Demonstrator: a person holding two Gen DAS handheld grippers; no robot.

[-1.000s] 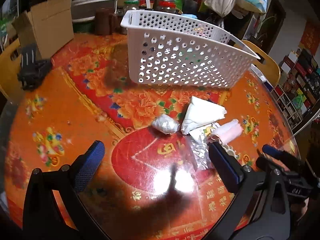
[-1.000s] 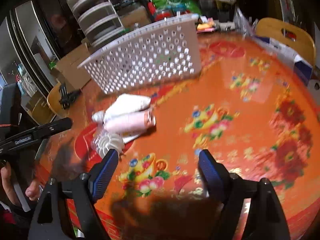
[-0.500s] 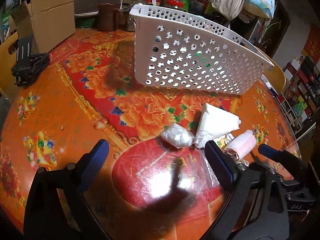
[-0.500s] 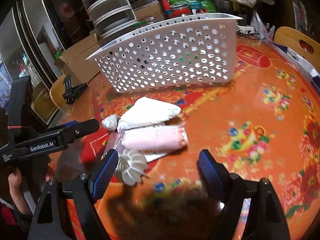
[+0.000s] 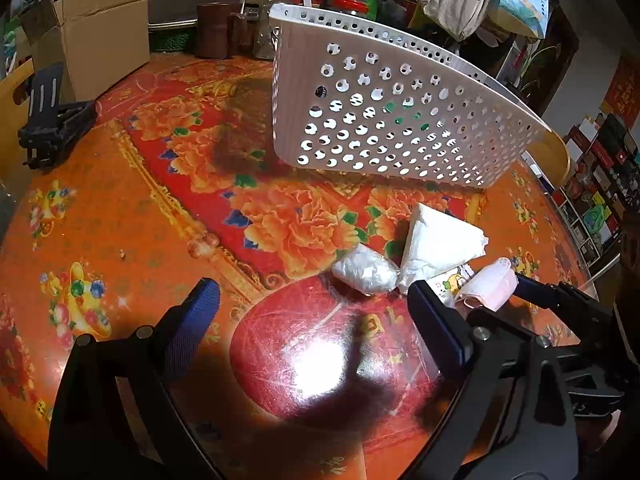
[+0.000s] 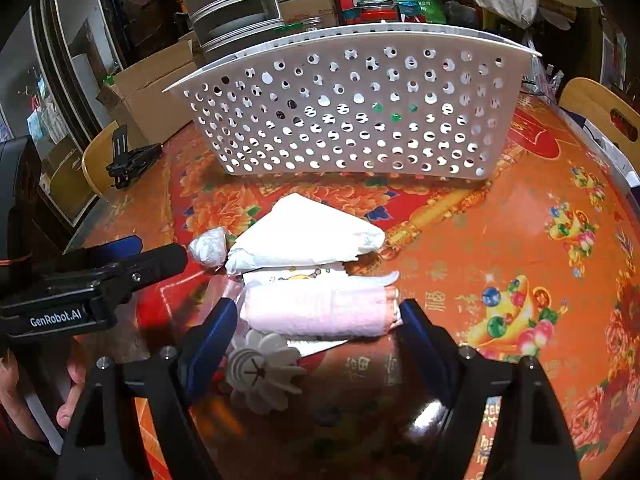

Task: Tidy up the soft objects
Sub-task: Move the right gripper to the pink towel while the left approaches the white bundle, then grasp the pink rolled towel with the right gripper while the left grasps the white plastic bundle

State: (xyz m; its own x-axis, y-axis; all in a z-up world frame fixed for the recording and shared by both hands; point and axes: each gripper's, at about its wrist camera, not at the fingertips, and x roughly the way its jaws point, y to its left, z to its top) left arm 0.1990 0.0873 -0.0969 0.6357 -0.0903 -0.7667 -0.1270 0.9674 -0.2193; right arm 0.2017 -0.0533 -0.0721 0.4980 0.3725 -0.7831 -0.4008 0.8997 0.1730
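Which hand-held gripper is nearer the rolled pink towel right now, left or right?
Right. The right hand-held gripper straddles the rolled pink towel, jaws open at either end. The left hand-held gripper sits off to the towel's side, open over bare table.

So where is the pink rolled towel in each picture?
Left wrist view: the pink rolled towel is low on the right, just past the left gripper's right-hand finger, seen end-on.
Right wrist view: the towel lies sideways in the lower middle, between the right gripper's open fingers.
Shared landmark: the white basket with holes stands behind it in both.
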